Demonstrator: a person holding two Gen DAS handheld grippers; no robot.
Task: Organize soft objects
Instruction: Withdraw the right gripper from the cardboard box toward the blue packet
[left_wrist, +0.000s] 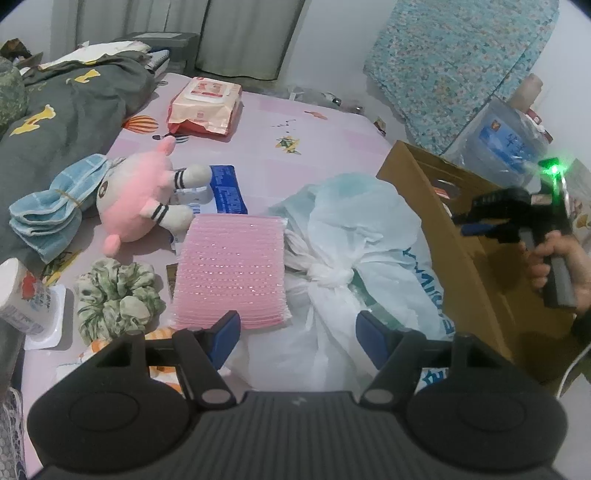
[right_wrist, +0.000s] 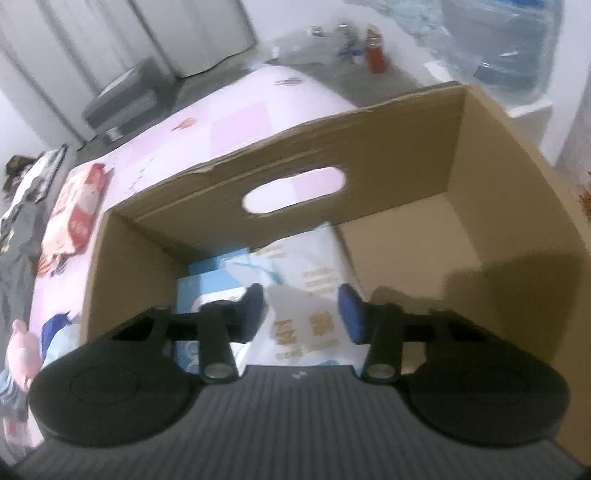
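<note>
My left gripper (left_wrist: 297, 338) is open and empty, low over a knotted white plastic bag (left_wrist: 354, 258) on the pink bed. A pink sponge pad (left_wrist: 231, 271) lies just left of the bag. A green scrunchie (left_wrist: 118, 295), a pink plush toy (left_wrist: 147, 195) and a folded blue cloth (left_wrist: 51, 210) lie further left. My right gripper (right_wrist: 301, 312) is open and empty, inside the top of a cardboard box (right_wrist: 517, 236) that holds a white and blue pack (right_wrist: 303, 280). The right gripper also shows in the left wrist view (left_wrist: 476, 225) over the box (left_wrist: 454, 236).
A red and white wipes pack (left_wrist: 205, 105) lies at the far side of the bed. A dark quilt (left_wrist: 55, 122) covers the left side. A white cup (left_wrist: 26, 299) stands at the left edge. Clutter and a red bottle (right_wrist: 375, 55) are on the floor.
</note>
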